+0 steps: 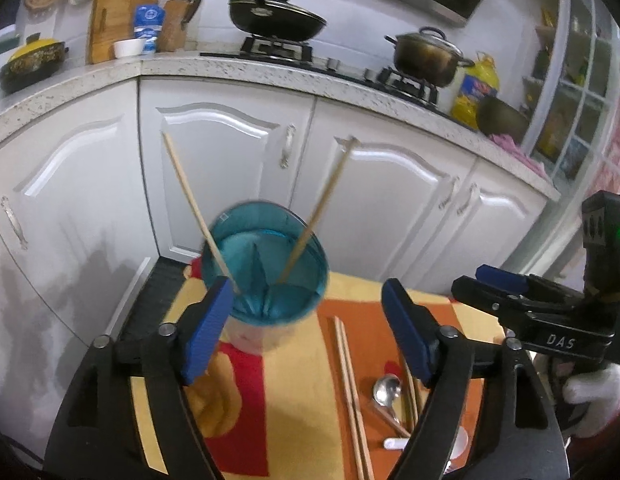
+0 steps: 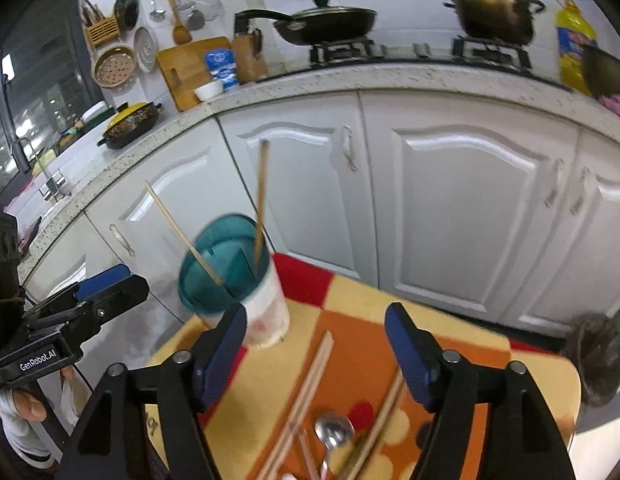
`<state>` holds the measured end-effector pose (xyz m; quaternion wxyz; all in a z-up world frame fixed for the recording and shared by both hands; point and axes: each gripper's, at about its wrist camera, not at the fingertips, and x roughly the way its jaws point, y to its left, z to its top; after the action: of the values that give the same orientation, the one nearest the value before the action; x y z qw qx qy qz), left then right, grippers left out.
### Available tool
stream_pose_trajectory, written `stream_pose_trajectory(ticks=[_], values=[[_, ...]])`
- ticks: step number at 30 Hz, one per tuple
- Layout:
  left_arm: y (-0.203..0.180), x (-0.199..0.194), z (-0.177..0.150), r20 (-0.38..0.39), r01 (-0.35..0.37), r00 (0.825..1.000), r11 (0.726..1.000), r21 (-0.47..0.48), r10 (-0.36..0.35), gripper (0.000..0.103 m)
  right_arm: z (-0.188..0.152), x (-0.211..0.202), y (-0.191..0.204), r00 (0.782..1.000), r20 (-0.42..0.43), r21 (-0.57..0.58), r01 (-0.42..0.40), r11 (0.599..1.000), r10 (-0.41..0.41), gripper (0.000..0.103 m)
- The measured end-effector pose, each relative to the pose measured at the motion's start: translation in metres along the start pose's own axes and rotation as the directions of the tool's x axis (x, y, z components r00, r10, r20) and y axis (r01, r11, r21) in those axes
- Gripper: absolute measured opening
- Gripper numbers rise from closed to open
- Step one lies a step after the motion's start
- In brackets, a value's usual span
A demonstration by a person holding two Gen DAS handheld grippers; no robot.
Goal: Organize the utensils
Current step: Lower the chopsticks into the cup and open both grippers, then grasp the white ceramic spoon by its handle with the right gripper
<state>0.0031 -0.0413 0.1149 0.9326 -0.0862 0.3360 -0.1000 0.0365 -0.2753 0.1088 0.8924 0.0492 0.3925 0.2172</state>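
Observation:
A white utensil holder with a teal divided top [image 1: 265, 268] stands at the far left of a small table; it also shows in the right wrist view [image 2: 229, 276]. Two wooden chopsticks [image 1: 189, 208] lean out of it, also seen in the right wrist view [image 2: 261, 200]. More chopsticks [image 1: 350, 392] and a metal spoon [image 1: 386, 390] lie on the orange and yellow mat [image 1: 293, 400]; in the right wrist view the chopsticks [image 2: 305, 392] and spoon [image 2: 334, 432] lie below my fingers. My left gripper [image 1: 305, 332] is open, close to the holder. My right gripper [image 2: 314, 348] is open and empty above the loose utensils.
White cabinet doors [image 1: 225, 160] stand close behind the table. The stone counter [image 1: 269, 74] carries a black pan [image 1: 275, 16], a pot [image 1: 426, 56], a yellow oil bottle [image 1: 476, 90], a knife block and cutting board [image 1: 113, 20]. A dark bin [image 2: 602, 360] sits at the right.

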Motion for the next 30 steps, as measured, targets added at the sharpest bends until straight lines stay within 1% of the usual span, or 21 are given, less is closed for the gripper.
stream_pose_trajectory(ticks=[3,5,8,12,14,20,25,28,30], values=[[-0.013,0.007,-0.016,-0.037,0.008,0.999,1.000,0.025,-0.007,0.079,-0.018,-0.008,-0.015,1.000,-0.010,0.029,0.017,0.999,-0.017,0.083],[-0.019,0.010,-0.024,-0.057,0.015,0.998,0.999,0.034,-0.013,0.079,-0.031,-0.012,-0.028,0.999,-0.023,0.055,0.043,0.998,-0.042,0.086],[-0.027,0.015,-0.035,-0.078,0.023,0.997,0.999,0.047,-0.019,0.079,-0.046,-0.016,-0.044,0.997,-0.035,0.093,0.067,0.993,-0.064,0.095],[-0.033,0.019,-0.044,-0.094,0.022,0.995,0.998,0.061,-0.016,0.079,-0.064,-0.021,-0.061,0.993,-0.064,0.123,0.107,0.987,-0.099,0.096],[-0.035,0.022,-0.048,-0.111,0.033,0.994,0.998,0.062,-0.026,0.079,-0.073,-0.022,-0.066,0.990,-0.082,0.123,0.123,0.985,-0.113,0.096],[-0.030,0.031,-0.065,-0.177,0.066,0.982,0.997,0.025,-0.060,0.079,-0.097,-0.024,-0.080,0.983,-0.134,0.140,0.146,0.979,-0.127,0.096],[-0.022,0.040,-0.084,-0.246,0.105,0.963,0.994,-0.036,-0.111,0.079,-0.116,-0.023,-0.089,0.975,-0.186,0.144,0.153,0.978,-0.126,0.096],[-0.023,0.041,-0.096,-0.276,0.116,0.953,0.993,-0.038,-0.122,0.079,-0.125,-0.019,-0.092,0.970,-0.210,0.143,0.156,0.977,-0.124,0.096],[-0.024,0.042,-0.104,-0.299,0.134,0.944,0.990,-0.038,-0.139,0.079,-0.128,-0.017,-0.091,0.969,-0.219,0.144,0.149,0.978,-0.115,0.096]])
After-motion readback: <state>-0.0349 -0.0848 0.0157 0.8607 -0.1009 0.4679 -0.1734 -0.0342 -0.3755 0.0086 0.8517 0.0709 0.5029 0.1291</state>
